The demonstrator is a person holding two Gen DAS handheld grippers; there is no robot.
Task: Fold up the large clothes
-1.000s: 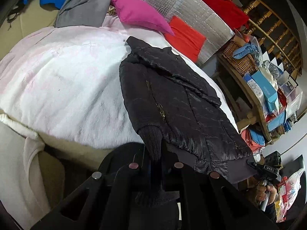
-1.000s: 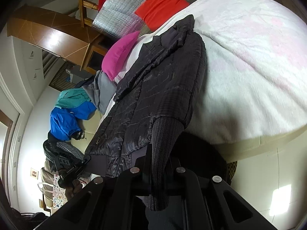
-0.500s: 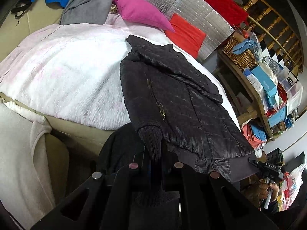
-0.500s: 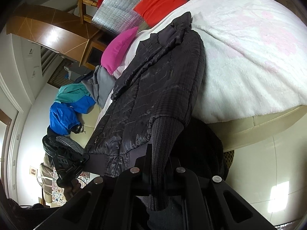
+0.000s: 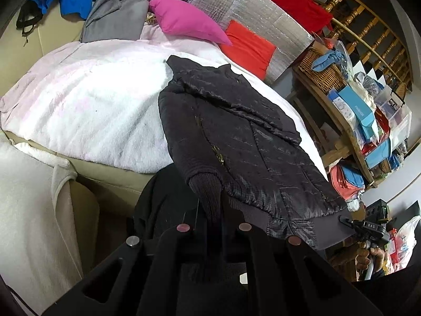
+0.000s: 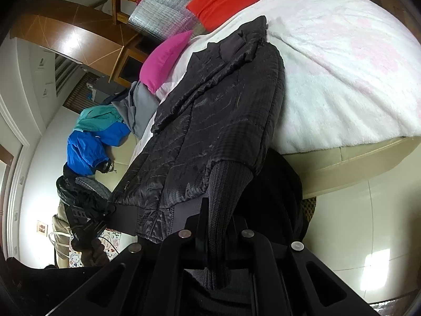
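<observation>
A black quilted jacket (image 5: 236, 137) lies stretched over the edge of a bed covered by a white-pink fleece blanket (image 5: 86, 105). My left gripper (image 5: 214, 221) is shut on one ribbed knit cuff (image 5: 208, 194) at the jacket's lower corner. My right gripper (image 6: 217, 226) is shut on the other ribbed cuff (image 6: 223, 189), with the jacket (image 6: 210, 121) running up onto the blanket (image 6: 342, 60). The hem hangs off the bed between the two grippers. The right gripper also shows far right in the left wrist view (image 5: 368, 230); the left gripper also shows at the left of the right wrist view (image 6: 86, 218).
A magenta pillow (image 5: 186, 21), a red cushion (image 5: 247, 47) and a grey garment (image 5: 115, 18) lie at the bed's head. Blue and teal clothes (image 6: 94, 137) are piled on a beige sofa. A cluttered wooden shelf (image 5: 363, 121) stands right of the bed.
Both grippers have pulled back from the bed with the cuffs held, dragging the jacket toward the bed's edge so its hem hangs further off.
</observation>
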